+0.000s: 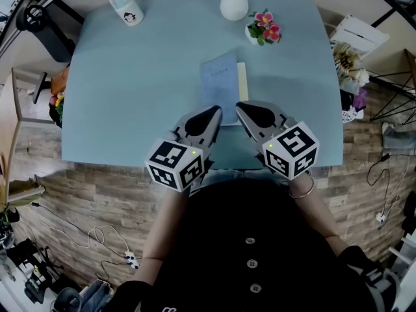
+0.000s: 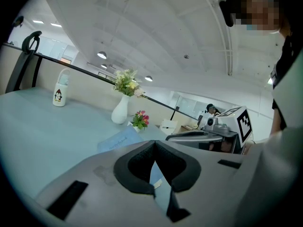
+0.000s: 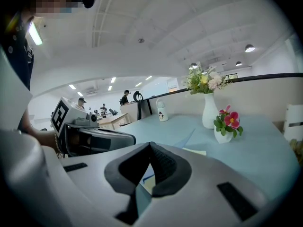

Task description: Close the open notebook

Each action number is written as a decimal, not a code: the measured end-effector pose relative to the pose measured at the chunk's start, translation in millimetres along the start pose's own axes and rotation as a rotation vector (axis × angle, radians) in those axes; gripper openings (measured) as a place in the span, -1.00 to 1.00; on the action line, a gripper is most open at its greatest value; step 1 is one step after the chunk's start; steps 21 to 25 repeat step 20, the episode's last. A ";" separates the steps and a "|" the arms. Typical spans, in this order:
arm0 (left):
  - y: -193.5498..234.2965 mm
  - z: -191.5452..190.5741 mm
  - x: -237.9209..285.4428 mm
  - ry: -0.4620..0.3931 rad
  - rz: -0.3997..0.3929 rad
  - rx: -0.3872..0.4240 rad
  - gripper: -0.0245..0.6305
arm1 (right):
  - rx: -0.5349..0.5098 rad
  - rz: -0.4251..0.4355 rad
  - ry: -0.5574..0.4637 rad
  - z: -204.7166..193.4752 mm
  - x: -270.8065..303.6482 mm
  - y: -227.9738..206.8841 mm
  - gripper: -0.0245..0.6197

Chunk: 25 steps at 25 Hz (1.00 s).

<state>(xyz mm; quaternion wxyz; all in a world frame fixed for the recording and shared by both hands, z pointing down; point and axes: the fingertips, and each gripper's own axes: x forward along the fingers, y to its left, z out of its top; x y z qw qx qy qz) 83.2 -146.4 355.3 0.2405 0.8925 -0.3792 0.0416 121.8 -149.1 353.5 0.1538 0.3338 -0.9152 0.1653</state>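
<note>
Person: black buttoned top, standing at the near edge of a pale blue table; one gripper in each hand, thin bangle on the right wrist.
Left gripper: low over the near table edge, nose aimed at the notebook. Jaws pressed together tip to tip, nothing between them.
Right gripper: just beside the left one, same height, same heading. Jaws likewise closed tip against tip, nothing pinched.
Gap between grippers: narrow; the two noses are near each other but apart.
Notebook: at table centre, straight ahead of both noses. Its near end reaches in between them, and I cannot tell whether either touches it. Blue cover faces up with the word "notebook" on it.
Page strip: pale, showing along the notebook's right side. From where I stand I cannot tell whether the cover lies fully down.
Flower pot: small, white, pink blooms; beyond the notebook to the right, apart from it.
Vase: white, pale bouquet, at the far edge just behind the pot.
Bottle: white with a penguin picture, upright at the far left corner, well apart from the rest.
Floor: wood-pattern planks; cables trail at the left.
</note>
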 end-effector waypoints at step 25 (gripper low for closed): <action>-1.3 -5.5 -0.5 0.019 -0.002 -0.002 -0.88 | 0.003 0.000 -0.007 -0.6 0.2 -2.2 -0.92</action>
